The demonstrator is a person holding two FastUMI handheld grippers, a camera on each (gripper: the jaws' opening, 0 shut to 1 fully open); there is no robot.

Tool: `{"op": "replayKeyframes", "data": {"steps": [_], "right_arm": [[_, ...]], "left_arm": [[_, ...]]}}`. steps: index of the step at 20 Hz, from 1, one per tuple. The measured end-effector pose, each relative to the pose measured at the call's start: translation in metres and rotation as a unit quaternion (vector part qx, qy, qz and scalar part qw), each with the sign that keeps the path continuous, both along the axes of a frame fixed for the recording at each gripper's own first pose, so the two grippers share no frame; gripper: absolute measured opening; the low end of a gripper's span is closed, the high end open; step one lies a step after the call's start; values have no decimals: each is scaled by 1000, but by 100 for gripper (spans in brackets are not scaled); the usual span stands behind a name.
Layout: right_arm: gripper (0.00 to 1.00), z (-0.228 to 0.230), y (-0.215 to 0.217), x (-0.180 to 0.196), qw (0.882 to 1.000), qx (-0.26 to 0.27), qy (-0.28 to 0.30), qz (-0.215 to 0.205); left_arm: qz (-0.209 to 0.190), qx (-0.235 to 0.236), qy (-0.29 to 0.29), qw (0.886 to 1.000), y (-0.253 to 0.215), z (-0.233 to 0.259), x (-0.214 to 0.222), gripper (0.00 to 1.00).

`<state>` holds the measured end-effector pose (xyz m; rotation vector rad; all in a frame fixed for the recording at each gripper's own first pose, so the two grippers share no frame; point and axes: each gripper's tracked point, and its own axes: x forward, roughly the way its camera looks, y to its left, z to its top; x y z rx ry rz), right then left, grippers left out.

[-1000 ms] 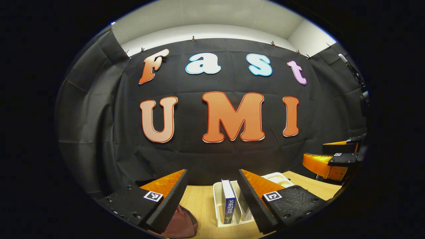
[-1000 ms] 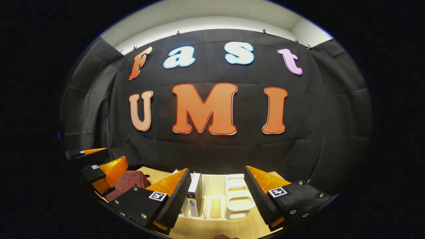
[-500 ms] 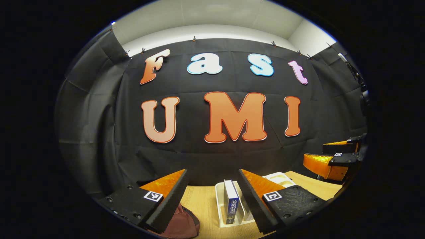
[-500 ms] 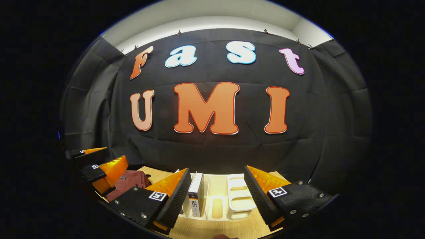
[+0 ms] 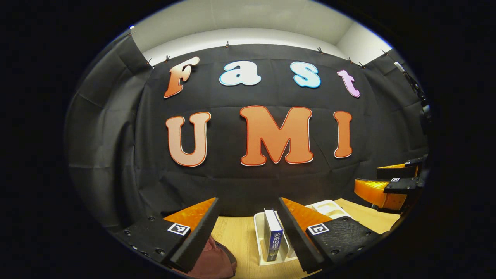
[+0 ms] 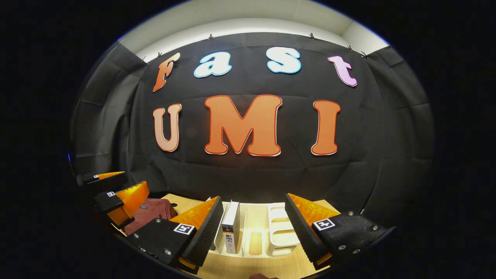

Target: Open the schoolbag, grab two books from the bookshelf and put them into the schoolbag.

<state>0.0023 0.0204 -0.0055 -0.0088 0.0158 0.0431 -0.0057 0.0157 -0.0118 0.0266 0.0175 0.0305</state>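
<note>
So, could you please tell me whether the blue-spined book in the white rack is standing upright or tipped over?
Upright: the blue-spined book stands on its bottom edge in a slot of the white plastic rack, spine facing the camera.

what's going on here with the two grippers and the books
A person holds two orange-and-black grippers above a light wooden table, both open and holding nothing. The left gripper points at a blue-spined book standing upright in a white plastic book rack. The right gripper faces a white-and-black book in the same rack. The dark red fabric schoolbag lies on the table to the left. No book has been grabbed yet.
</note>
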Motion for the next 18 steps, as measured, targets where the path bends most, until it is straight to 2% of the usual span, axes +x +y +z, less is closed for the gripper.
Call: {"op": "replayKeyframes", "data": {"steps": [11,16,18], "right_arm": [[95,-4,0,0,1000,0,4,-3],[95,-7,0,1,1000,2,9,-5],[95,-10,0,2,1000,3,12,-6]], "left_arm": [[-4,12,7,1000,0,-7,1,94],[-2,35,22,999,4,-21,-1,94],[2,58,36,998,11,-33,-4,94]]}}
